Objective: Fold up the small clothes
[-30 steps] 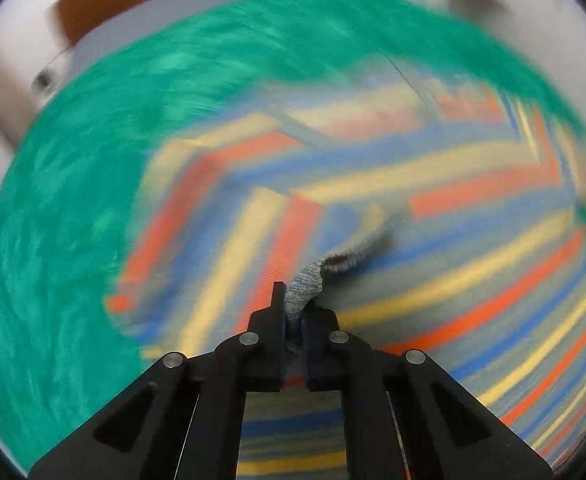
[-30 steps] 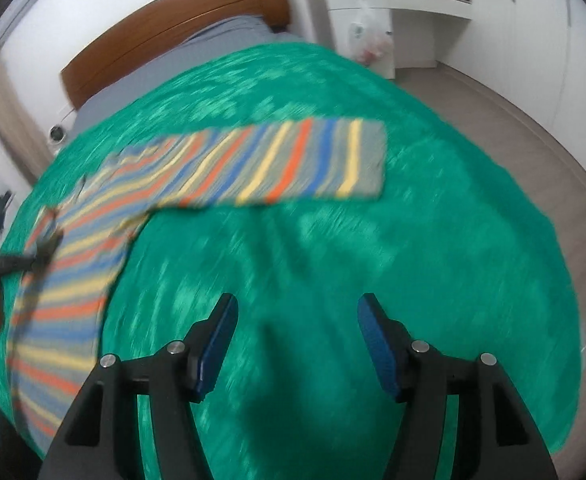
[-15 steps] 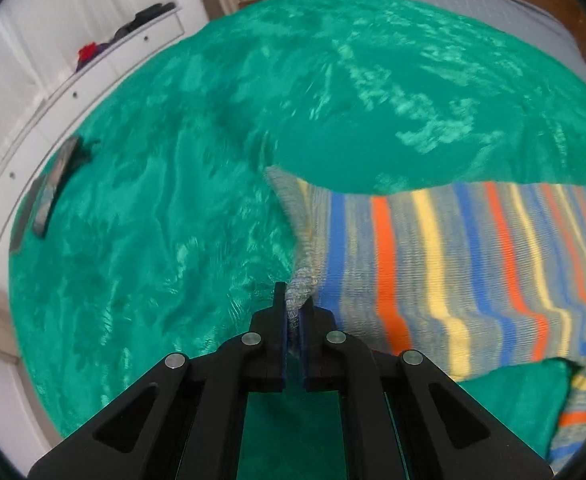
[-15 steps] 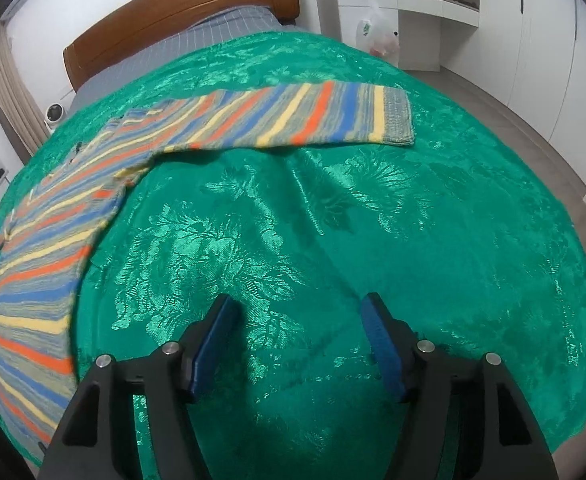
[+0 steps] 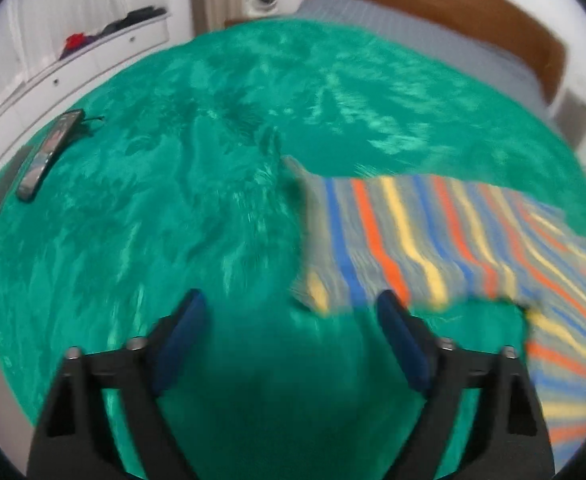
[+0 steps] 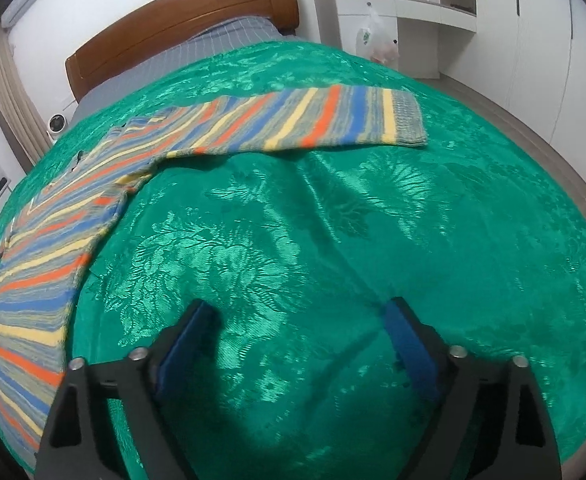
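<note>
Now a big shiny green bedspread [image 6: 293, 220] with a leafy pattern covers the bed, and a soft stripy knitted sweater [image 6: 213, 128] lies flat near its head edge, one sleeve stretched out. Both the left gripper [image 5: 289, 312] and right gripper [image 6: 297, 320] have just been opening; their blue pads stand wide apart over bare cloth, holding nothing.

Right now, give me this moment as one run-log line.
left gripper: open, jaws just opened, empty | right gripper: open, jaws just opened, empty | sweater: flat on green cover, sleeves spread, unfolded
</note>
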The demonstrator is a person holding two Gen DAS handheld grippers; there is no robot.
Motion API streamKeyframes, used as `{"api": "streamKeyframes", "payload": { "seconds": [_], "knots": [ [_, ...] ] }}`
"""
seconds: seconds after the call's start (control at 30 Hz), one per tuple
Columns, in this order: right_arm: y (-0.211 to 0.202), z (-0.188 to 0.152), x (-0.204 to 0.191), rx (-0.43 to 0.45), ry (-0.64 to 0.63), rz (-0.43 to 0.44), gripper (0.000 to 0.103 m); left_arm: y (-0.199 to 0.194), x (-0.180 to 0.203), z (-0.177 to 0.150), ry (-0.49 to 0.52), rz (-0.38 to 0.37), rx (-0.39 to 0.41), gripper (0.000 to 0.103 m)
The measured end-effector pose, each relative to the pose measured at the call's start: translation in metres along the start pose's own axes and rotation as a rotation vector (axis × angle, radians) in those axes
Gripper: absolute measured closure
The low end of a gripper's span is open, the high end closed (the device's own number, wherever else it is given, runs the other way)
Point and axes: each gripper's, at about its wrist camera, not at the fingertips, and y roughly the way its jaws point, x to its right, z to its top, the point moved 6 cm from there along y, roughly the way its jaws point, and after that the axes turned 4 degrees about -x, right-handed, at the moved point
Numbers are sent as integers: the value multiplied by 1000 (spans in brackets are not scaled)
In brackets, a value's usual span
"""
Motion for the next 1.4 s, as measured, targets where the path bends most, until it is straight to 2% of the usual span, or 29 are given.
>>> {"api": "streamKeyframes", "payload": {
  "seconds": [0.1,0.17,0.27,0.43,0.53,0.6,1.27,1.37,1.4],
  "knots": [
    [4,0,-4,12,-7,5,2,2,0,-29,38,-61,-17,2],
    [5,0,-5,14,-10,8,0,18,-1,-46,67,-51,-71,1],
    [7,-1,-7,21,-9,4,0,20,1,-57,102,-44,19,0],
    [7,-2,-7,51,4,9,0,15,3,-62,128,-42,67,0],
    [9,-3,-8,63,-1,-7,0,9,4,-73,167,-27,132,0],
    [10,-4,-9,64,-7,-16,0,9,4,-73,173,-24,152,0],
    [11,-7,-12,67,-23,-49,0,7,-1,-76,164,-16,155,0],
    [9,-5,-13,42,-22,-51,0,7,-1,-76,164,-16,155,0],
    [7,-1,-13,-1,-27,-40,0,7,-1,-76,163,-17,155,0]
  ]
}}
